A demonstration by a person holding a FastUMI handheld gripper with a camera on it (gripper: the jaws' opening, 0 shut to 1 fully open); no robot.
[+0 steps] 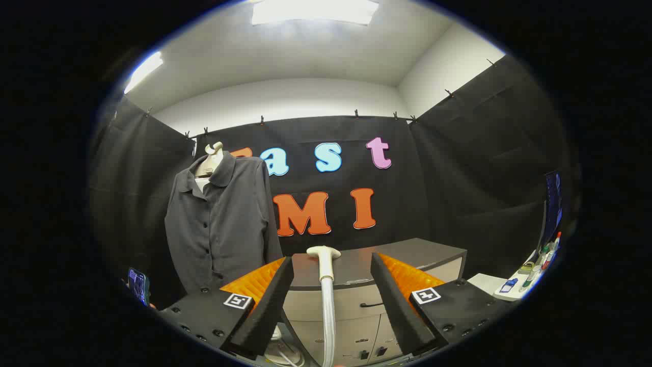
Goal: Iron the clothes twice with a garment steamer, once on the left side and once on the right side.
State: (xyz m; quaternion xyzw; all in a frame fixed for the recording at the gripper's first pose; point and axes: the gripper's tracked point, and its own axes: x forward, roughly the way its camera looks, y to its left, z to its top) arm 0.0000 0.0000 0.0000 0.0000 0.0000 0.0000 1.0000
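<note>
The tongs (331, 285) are standing wide, framing the upright steamer (324, 260) just ahead, the shirt (224, 224) hanging beyond, leftward.

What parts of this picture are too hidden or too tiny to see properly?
- Gripper view: the white steamer head and ribbed hose stands between the open gripper fingers; its base is cut off below.
- The dark grey button-up shirt hem is hidden behind one finger.
- Small bottles on the white shelf are blurred.
- The phone is cut off.
</note>
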